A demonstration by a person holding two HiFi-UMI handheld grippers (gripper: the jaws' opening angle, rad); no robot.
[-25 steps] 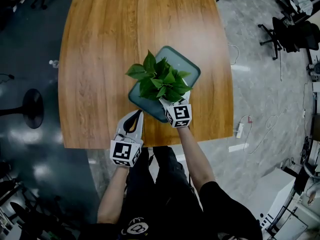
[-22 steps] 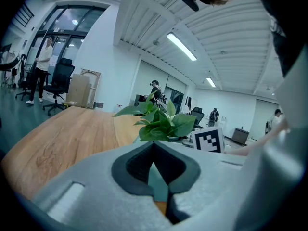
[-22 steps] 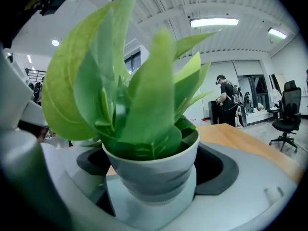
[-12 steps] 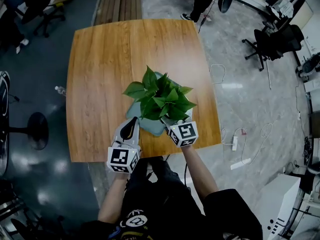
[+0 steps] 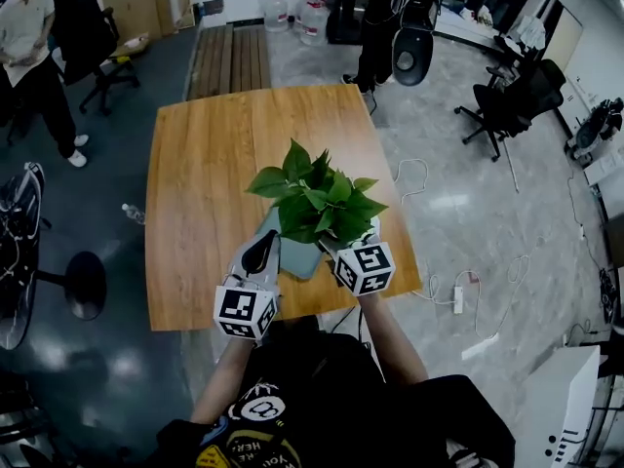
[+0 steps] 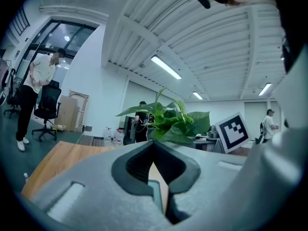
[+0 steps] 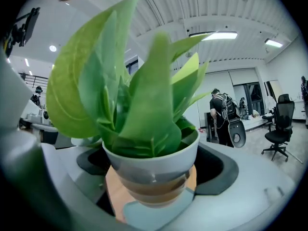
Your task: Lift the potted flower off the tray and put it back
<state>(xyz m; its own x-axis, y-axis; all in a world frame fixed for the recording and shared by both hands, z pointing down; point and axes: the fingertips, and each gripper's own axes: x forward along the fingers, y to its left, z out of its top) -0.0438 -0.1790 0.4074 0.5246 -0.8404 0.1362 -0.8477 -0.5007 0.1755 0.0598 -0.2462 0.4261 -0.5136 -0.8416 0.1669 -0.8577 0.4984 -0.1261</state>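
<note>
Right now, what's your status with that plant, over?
Right gripper shut on potted flower, pot apparently just above tray. Left gripper shut, empty, beside tray. Nothing seen between pot and tray.

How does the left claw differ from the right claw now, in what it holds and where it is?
The right claw is closed on the flower pot; the left claw is closed on nothing. The right claw reaches under the leaves, above the tray; the left claw is beside the tray, over the table. Both point away from the person.
</note>
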